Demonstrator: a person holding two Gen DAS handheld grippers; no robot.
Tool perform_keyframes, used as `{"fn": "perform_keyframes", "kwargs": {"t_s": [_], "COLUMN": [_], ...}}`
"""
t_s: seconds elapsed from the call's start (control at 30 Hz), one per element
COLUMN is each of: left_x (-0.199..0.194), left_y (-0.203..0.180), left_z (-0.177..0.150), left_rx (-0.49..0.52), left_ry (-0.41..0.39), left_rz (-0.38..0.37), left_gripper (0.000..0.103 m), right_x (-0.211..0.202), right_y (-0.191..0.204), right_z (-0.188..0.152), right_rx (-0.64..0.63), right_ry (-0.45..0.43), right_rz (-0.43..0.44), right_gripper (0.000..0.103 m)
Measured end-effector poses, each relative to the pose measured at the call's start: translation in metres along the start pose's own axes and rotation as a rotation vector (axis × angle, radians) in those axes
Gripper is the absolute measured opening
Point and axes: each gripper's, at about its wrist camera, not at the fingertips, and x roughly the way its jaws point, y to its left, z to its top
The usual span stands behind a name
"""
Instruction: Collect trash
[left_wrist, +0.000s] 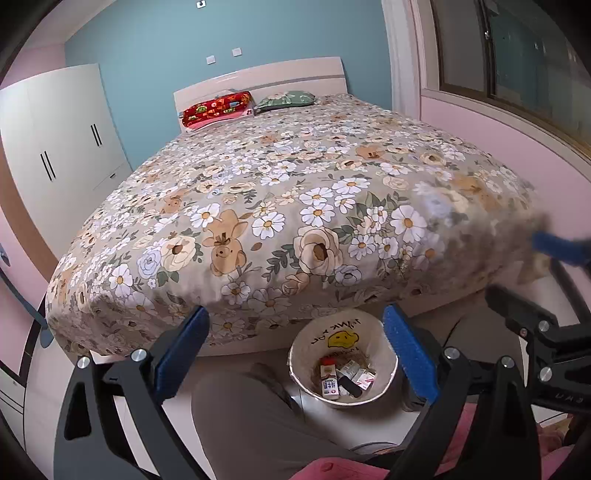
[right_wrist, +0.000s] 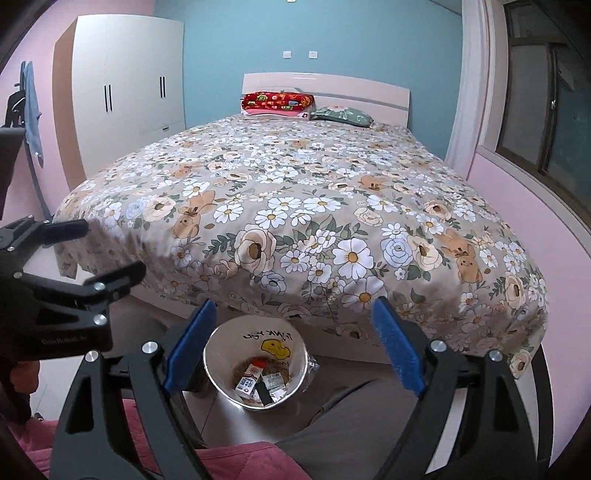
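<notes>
Both claws empty, jaws spread wide: left claw (left_wrist: 295, 343), right claw (right_wrist: 291, 339). I hold them above the bin (right_wrist: 218, 354) on the floor at the foot of the bed (right_wrist: 295, 221), angled down so it sits between the fingers. Trash (right_wrist: 258, 384), cartons and wrappers, lies at its bottom. Bedspread shows no litter; collection looks near complete.

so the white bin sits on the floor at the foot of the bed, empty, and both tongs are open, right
Not empty: the white bin holds small cartons and other trash, as the right wrist view shows. It does sit on the floor at the foot of the bed, with both tongs open.
</notes>
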Motion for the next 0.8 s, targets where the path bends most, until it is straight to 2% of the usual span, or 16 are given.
{"fn": "perform_keyframes", "kwargs": {"t_s": [0.8], "left_x": [-0.0019], "left_y": [-0.0013], "left_z": [-0.0009], "left_rx": [-0.002], "left_ry": [-0.004], "left_rz": [-0.005], "left_gripper": [0.096], "right_x": [0.0039], "right_y": [0.0065], "right_z": [-0.0021], "right_rx": [-0.009], "right_ry": [0.017], "right_rz": [0.018], "right_gripper": [0.085]}}
